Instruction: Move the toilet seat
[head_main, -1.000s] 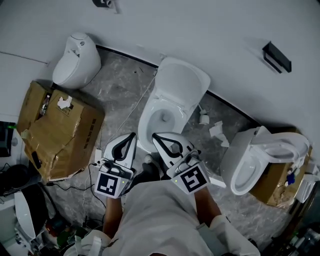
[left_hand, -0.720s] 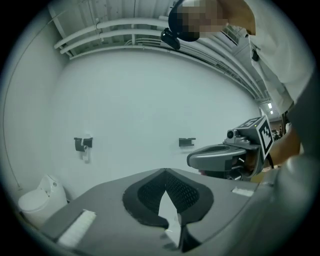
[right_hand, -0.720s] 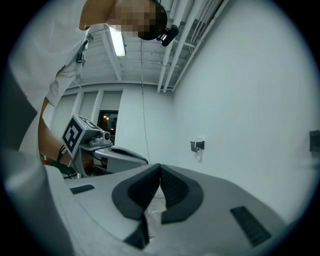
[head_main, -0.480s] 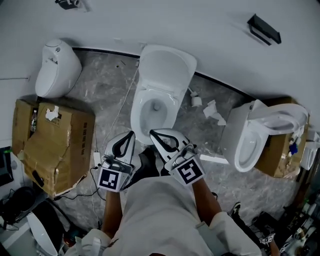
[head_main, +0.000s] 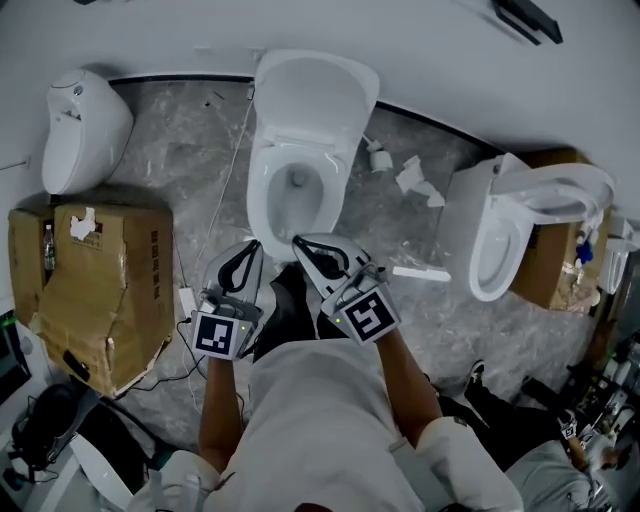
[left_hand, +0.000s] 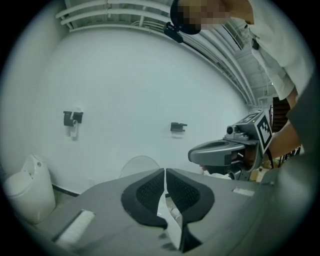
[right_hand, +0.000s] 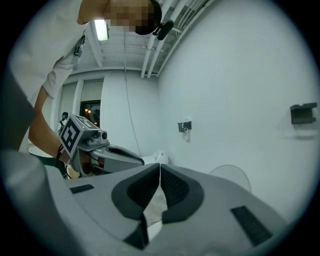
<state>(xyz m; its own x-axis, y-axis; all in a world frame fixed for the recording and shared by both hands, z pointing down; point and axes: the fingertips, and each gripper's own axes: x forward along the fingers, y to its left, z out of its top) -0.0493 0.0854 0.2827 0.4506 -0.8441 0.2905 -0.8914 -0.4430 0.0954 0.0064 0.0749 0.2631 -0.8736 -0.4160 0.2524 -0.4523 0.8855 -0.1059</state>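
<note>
A white toilet (head_main: 293, 190) stands against the wall at the middle of the head view, its lid (head_main: 313, 92) raised; I cannot tell the seat apart from the lid or the rim. My left gripper (head_main: 250, 247) and right gripper (head_main: 298, 241) are side by side just short of the bowl's front edge, both shut with nothing between the jaws. In the left gripper view the shut left gripper (left_hand: 165, 172) points at the raised lid (left_hand: 139, 165), with the right gripper (left_hand: 220, 151) alongside. From the right gripper view, the shut right gripper (right_hand: 159, 168) faces the lid (right_hand: 231, 175).
A white floor fixture (head_main: 78, 120) and a crumpled cardboard box (head_main: 95, 280) sit at the left. A second toilet (head_main: 500, 235) rests against a box at the right. Paper scraps (head_main: 415, 176) and a cable (head_main: 228, 200) lie on the marble floor.
Both grippers have come down side by side, still shut. The toilet bowl now lies closer to their tips, and the head view has shifted so the toilets sit higher in the picture.
</note>
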